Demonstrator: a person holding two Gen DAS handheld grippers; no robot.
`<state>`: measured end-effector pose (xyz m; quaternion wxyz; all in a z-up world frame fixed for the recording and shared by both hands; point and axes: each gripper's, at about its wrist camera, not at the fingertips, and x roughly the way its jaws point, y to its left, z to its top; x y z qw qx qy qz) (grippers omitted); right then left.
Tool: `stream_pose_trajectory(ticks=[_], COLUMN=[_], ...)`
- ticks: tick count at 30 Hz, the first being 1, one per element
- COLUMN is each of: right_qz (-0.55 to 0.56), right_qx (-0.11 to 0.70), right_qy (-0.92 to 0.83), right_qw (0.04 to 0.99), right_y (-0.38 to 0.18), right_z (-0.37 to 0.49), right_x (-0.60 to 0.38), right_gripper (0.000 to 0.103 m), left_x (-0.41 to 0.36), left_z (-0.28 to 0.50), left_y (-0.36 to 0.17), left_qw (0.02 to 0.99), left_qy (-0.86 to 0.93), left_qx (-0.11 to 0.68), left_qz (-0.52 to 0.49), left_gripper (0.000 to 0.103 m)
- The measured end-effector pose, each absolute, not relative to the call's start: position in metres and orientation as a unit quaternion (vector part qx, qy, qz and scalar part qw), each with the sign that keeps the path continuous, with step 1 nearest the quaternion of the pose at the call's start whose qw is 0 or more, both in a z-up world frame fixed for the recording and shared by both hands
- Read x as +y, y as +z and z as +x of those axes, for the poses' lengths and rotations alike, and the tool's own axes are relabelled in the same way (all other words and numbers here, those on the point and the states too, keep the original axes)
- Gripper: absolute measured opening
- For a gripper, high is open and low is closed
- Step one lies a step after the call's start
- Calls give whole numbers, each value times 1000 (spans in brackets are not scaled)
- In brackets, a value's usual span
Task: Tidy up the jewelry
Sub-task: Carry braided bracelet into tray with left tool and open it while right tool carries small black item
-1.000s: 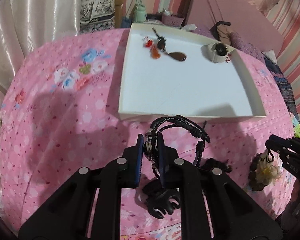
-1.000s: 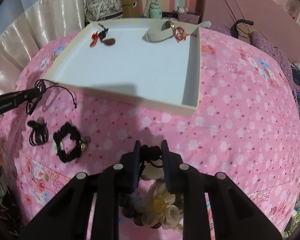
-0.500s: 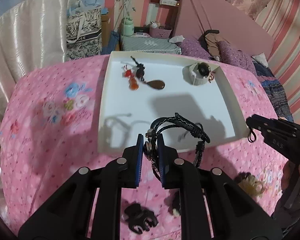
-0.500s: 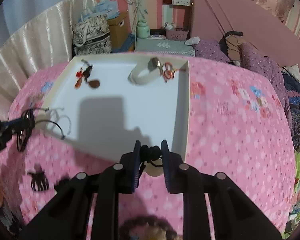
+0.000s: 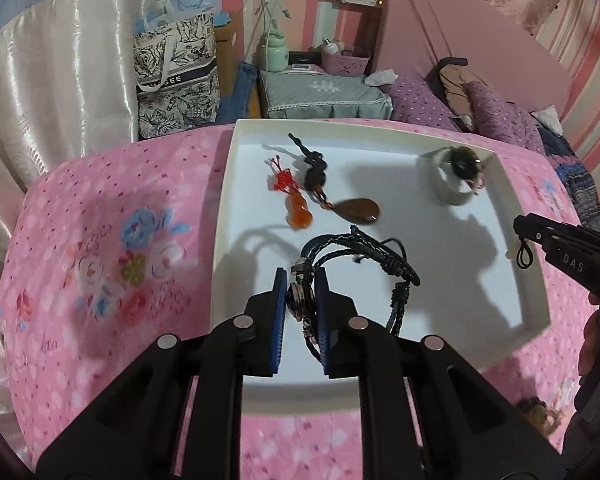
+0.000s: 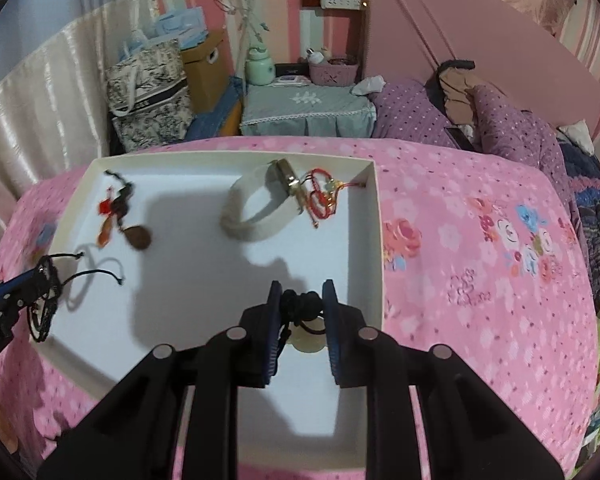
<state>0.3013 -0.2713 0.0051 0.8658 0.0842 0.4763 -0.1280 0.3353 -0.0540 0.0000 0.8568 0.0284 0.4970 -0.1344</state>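
While both tongs hover over the shallow white cardboard tray (image 5: 534,280), I lower before letting go: left tongs (image 5: 301,280) clamp the black braided leather bracelet (image 5: 360,254) towards 12 o'clock, right tongs (image 6: 302,304) pinch the black knotted cord pendant (image 6: 302,308).

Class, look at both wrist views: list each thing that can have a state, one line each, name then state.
Left hand-held gripper: shut on the black braided bracelet, held over the tray.
Right hand-held gripper: shut on the black cord pendant, held over the tray.
White tray: open-topped, resting on the pink bedspread.
White watch: lying in the tray, strap looped.
Brown pendant: lying in the tray.
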Motion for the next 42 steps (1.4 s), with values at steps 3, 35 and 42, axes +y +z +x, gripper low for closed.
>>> stream_pose_trajectory(ticks=[3,35,42], right_qz=[90,91,106], right_qx=[479,491,480], right_qy=[-136,-153,-154], right_qw=[862,853,857], right_y=[-3,-35,-36], right_z=[313,348,354], right_x=[-275,-278,-285], right_gripper=[20,20,20], left_x=[-54,-62,-70], left_z=[348,386,395], left_y=[-9,-45,-41], left_qw=[855,850,856], left_qy=[-124,-89,-86], left_qx=[502,517,508], left_qz=[27,41,47], left_gripper=[12,12,12])
